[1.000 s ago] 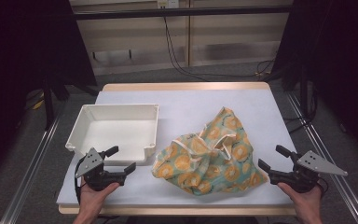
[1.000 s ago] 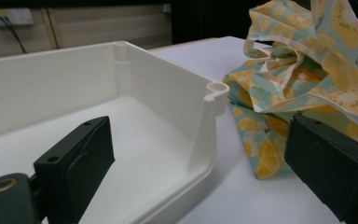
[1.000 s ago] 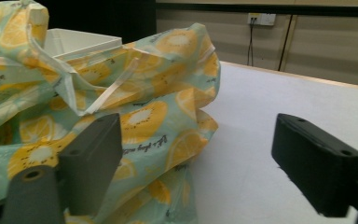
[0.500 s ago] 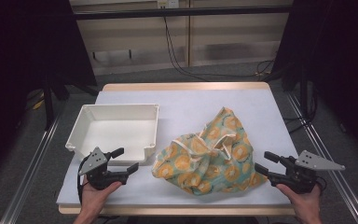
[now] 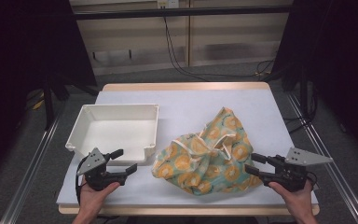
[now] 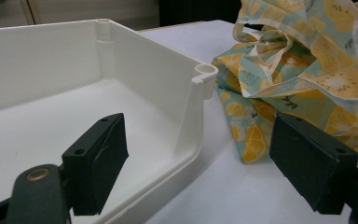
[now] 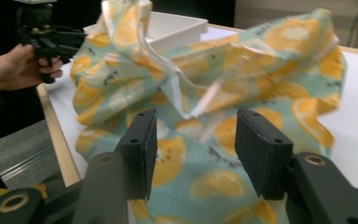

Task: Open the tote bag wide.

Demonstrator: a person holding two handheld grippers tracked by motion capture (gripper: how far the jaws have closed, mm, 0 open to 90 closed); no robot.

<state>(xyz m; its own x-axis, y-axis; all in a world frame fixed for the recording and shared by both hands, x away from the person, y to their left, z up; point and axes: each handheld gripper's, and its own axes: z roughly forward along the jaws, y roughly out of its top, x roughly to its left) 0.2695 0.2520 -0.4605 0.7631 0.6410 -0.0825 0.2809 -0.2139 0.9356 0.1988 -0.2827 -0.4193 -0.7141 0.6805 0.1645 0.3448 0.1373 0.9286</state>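
Note:
A crumpled cloth bag (image 5: 205, 154) with an orange-slice print on pale teal lies on the white table, right of centre. My right gripper (image 5: 251, 163) is at the bag's lower right edge. Its jaws have just been closing. In the right gripper view the cloth (image 7: 270, 60) shows between and beyond them, and the right gripper (image 7: 196, 122) still stands apart with its pads off the fabric. My left gripper (image 5: 127, 160) is open near the front left, with nothing held. Its own view has the left gripper (image 6: 198, 140) facing the tray's near corner, the bag (image 6: 307, 70) to the right.
An empty white tray (image 5: 112, 130) sits left of the bag; its wall (image 6: 51, 70) is close to my left gripper. The table's wooden front edge (image 5: 186, 211) runs just below both hands. The other hand's gripper (image 7: 74, 39) appears at the far left of the right gripper view.
The right gripper has moved left up to the bag's edge and its jaws have narrowed. The left gripper and the tray have stayed put.

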